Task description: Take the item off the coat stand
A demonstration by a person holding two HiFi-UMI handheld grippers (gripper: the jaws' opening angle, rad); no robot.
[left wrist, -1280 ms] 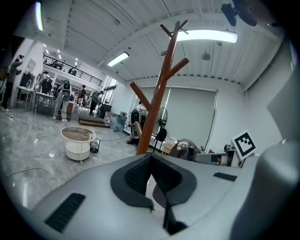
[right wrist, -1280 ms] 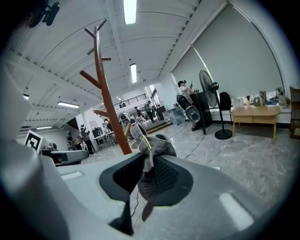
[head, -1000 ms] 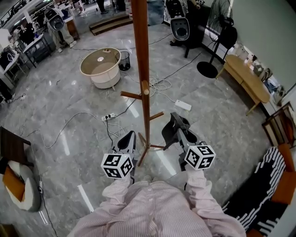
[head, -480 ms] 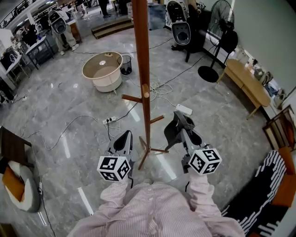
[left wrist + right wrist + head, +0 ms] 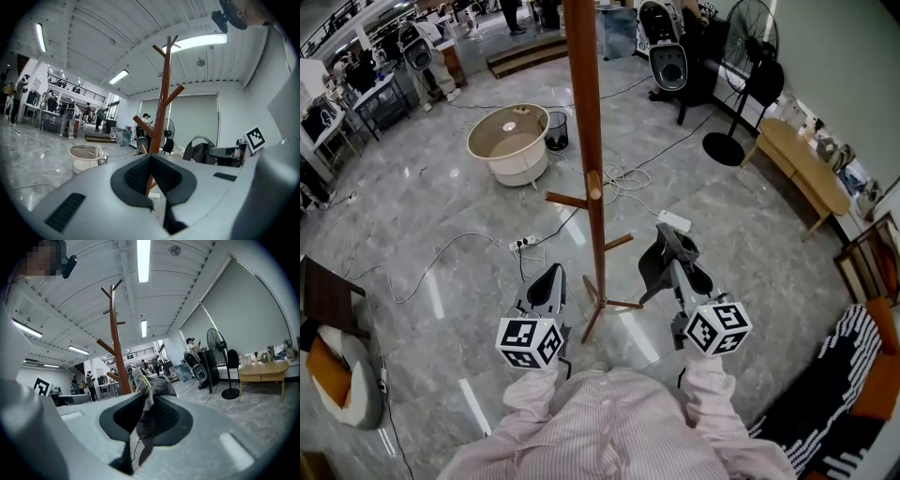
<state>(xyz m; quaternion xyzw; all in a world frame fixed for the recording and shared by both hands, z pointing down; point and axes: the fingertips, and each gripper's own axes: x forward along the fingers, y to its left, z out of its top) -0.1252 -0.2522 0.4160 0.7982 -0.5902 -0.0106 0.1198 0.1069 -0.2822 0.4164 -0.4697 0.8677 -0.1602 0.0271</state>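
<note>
The wooden coat stand [image 5: 587, 141] rises straight in front of me, its pegs bare in the head view. My right gripper [image 5: 665, 247] is just right of the pole and shut on a dark grey cloth item [image 5: 653, 266] that hangs free of the stand. In the right gripper view the grey cloth [image 5: 149, 391] is pinched between the pads of that gripper [image 5: 145, 405], with the stand [image 5: 117, 352] to the left. My left gripper [image 5: 553, 276] is left of the pole, shut with nothing in it [image 5: 150, 161]. The stand [image 5: 162, 108] shows ahead in the left gripper view.
A round beige tub [image 5: 508, 141] and a small black bin [image 5: 553, 127] stand behind the pole. Cables, a power strip [image 5: 522, 241] and a white box [image 5: 672, 220] lie on the marble floor. At the right are a wooden bench [image 5: 802, 157], a fan [image 5: 741, 66] and a striped rug [image 5: 825, 394].
The right gripper with the grey item has drifted a little right, away from the pole. The left gripper has shifted slightly down and left.
</note>
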